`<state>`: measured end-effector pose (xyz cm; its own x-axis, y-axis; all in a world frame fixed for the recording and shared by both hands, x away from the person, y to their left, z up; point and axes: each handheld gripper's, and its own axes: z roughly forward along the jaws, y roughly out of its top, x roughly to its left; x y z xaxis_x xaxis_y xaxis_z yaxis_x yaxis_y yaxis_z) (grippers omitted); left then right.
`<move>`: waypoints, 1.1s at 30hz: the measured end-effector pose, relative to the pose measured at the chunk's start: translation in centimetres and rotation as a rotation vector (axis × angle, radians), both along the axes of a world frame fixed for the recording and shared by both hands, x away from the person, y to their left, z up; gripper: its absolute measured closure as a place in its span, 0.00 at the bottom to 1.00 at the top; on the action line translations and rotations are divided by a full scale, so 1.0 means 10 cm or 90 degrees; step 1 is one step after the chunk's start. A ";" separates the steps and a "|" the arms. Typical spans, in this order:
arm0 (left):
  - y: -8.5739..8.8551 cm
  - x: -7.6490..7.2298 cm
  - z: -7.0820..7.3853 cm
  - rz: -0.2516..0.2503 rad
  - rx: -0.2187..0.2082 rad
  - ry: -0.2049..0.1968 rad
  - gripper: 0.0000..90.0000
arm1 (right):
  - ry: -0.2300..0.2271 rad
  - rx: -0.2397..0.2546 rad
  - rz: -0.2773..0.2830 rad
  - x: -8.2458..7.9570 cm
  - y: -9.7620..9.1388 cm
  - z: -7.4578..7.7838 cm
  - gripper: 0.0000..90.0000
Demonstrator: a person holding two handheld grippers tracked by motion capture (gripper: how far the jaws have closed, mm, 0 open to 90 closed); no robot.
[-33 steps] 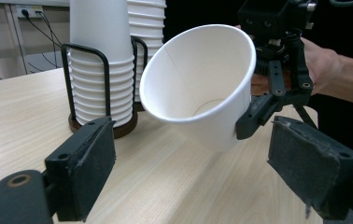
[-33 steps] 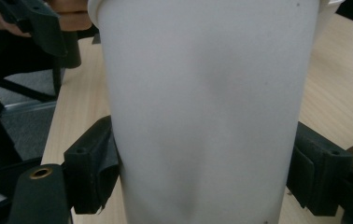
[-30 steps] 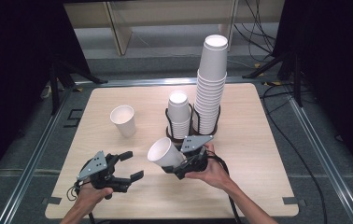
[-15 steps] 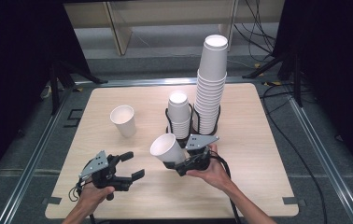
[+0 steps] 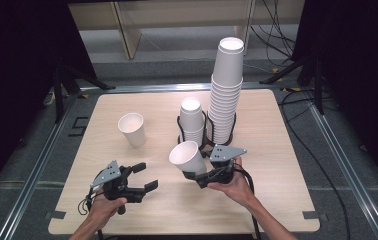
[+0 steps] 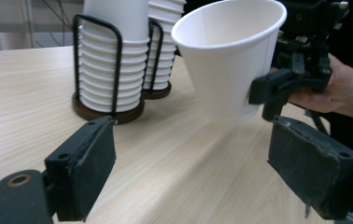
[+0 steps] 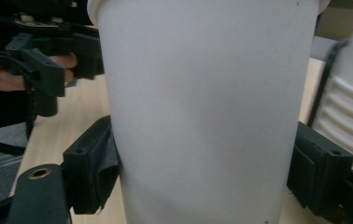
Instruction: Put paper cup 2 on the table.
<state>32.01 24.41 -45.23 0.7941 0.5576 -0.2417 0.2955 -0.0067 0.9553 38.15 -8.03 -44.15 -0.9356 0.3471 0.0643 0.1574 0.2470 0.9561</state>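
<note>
1. High view: the right gripper has the cup clamped low on its wall, clear of the table. The cup's long axis is tilted, with the mouth toward 10 o'clock and the base toward 4 o'clock. The left gripper sits at 9 o'clock from it, near but apart. Its jaws are spread and empty, and they aim toward 2 o'clock. A lone cup stands at 12 o'clock from the left gripper, and the two stacks lie just past the held cup at 12 o'clock.

2. Left gripper view: the left gripper has its pads wide with bare table between them. The cup hangs ahead at 1 o'clock, pinched by the right gripper at 3 o'clock, mouth up and leaning this way.

3. Right gripper view: the cup is dead centre, with both pads of the right gripper pressed on its sides. The left gripper is at 10 o'clock.

4. Judgement: the right hand owns the cup. Setting it down means swinging the base to 6 o'clock first.
</note>
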 end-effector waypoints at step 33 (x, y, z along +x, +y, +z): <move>-0.16 -0.09 0.07 -0.033 -0.030 -0.023 0.07 | -0.014 -0.008 0.135 -0.26 0.63 -0.11 0.24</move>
<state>31.12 22.84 -44.52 0.8301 0.5042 -0.2381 0.2618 0.0247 0.9648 35.60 -1.70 -45.25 -0.9889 0.1431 0.0404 0.0802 0.2842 0.9554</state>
